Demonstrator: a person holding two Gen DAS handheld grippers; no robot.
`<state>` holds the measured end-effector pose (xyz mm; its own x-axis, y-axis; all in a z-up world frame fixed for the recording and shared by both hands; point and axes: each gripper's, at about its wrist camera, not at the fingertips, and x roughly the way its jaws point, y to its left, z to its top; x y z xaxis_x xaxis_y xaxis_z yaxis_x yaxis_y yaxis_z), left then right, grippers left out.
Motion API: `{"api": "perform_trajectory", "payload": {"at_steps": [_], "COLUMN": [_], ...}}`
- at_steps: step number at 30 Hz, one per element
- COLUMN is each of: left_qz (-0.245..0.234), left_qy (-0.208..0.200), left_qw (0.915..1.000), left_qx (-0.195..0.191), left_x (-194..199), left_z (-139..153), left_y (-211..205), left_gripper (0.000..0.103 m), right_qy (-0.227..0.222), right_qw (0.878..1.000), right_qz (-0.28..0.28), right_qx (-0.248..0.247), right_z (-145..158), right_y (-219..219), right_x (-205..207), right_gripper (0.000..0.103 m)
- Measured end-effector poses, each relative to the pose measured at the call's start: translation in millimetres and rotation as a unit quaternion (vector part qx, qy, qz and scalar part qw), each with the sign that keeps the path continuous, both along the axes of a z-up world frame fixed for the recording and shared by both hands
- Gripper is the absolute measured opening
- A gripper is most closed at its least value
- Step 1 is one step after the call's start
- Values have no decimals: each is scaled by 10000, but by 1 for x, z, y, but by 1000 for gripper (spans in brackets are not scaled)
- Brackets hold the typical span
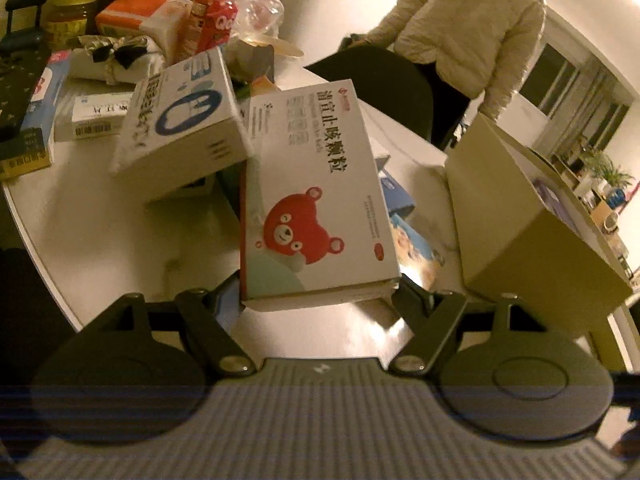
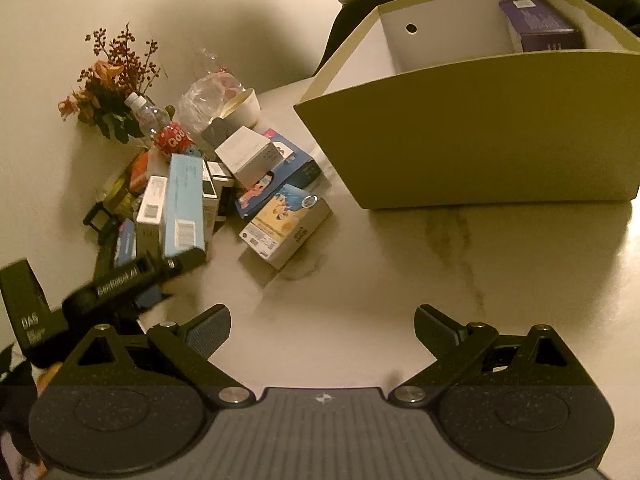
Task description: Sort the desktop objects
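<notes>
— Where's my left gripper [image 1: 320,292]?
— Tilted down over the desk [image 1: 100,232], pinching the red-bear box [image 1: 316,200] lifted off the pile.
— My right gripper [image 2: 322,330]?
— Spread wide, empty, angled down beside the cardboard bin [image 2: 480,128].

Left wrist view: bear-printed medicine box [image 1: 320,196] between the fingers of the left gripper [image 1: 320,292], raised above the table [image 1: 100,232]. Left of it, a tilted box [image 1: 180,120]; behind, a heap of cartons and a jar [image 1: 70,16]. Right, a cardboard storage box [image 1: 532,216]. Right wrist view: 1 carton [image 2: 540,26] inside the storage box; the right gripper [image 2: 322,332] lies before it, the heap to its left.
</notes>
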<state>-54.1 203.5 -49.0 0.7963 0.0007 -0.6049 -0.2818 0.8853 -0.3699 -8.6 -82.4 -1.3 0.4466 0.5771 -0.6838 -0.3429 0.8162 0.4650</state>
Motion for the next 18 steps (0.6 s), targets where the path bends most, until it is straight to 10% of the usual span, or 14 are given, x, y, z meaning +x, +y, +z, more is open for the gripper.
{"api": "perform_trajectory", "payload": {"at_steps": [18], "left_qz": [-754], "left_qy": [50], "left_qw": [9967], "left_qx": [-278], "left_x": [-24], "left_z": [-10], "left_y": [-2], "left_gripper": [76], "right_qy": [341], "right_qw": [9979], "right_qz": [12], "right_qx": [543], "right_z": [-18], "right_y": [11], "right_x": [5], "right_gripper": [99]}}
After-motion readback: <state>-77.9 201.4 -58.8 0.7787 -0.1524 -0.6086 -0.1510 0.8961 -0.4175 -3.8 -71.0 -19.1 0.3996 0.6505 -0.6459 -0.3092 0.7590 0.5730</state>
